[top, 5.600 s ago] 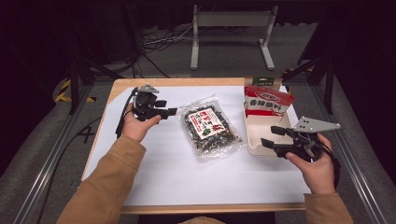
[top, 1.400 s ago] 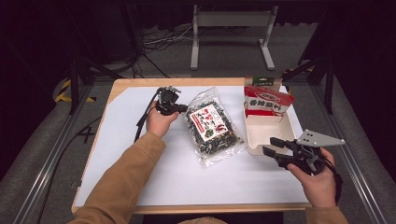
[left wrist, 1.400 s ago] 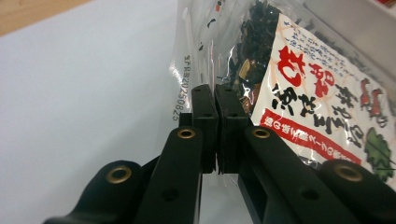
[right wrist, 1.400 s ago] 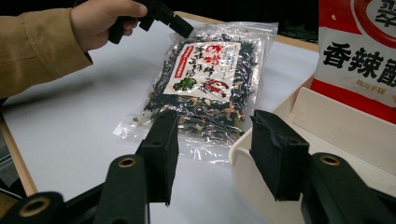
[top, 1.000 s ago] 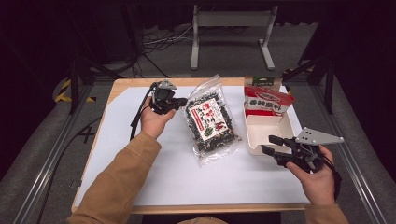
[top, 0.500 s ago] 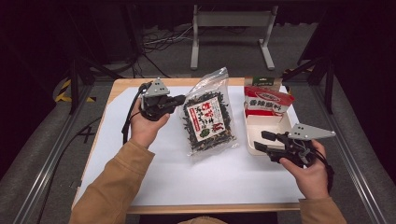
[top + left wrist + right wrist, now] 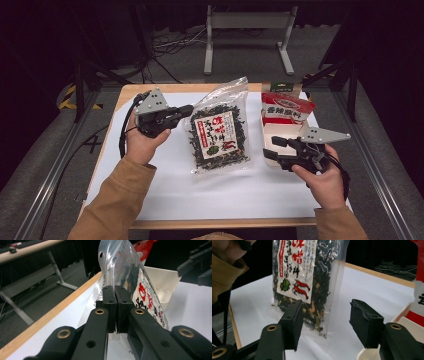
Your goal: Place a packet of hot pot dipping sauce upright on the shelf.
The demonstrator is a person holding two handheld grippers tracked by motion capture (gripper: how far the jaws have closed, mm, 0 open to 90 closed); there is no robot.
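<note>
L gripper [image 7: 186,111] on seaweed bag [image 7: 218,135]

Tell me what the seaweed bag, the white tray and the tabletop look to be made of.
Seaweed bag: thin clear glossy plastic film; it glints, creases, and shows its dark flakes under a printed paper-like label.
White tray: matte off-white, thin-walled, probably moulded plastic or pulp; hard to tell which.
Tabletop: pale wood-look edge, likely plywood or laminate, under a matte white sheet.
</note>
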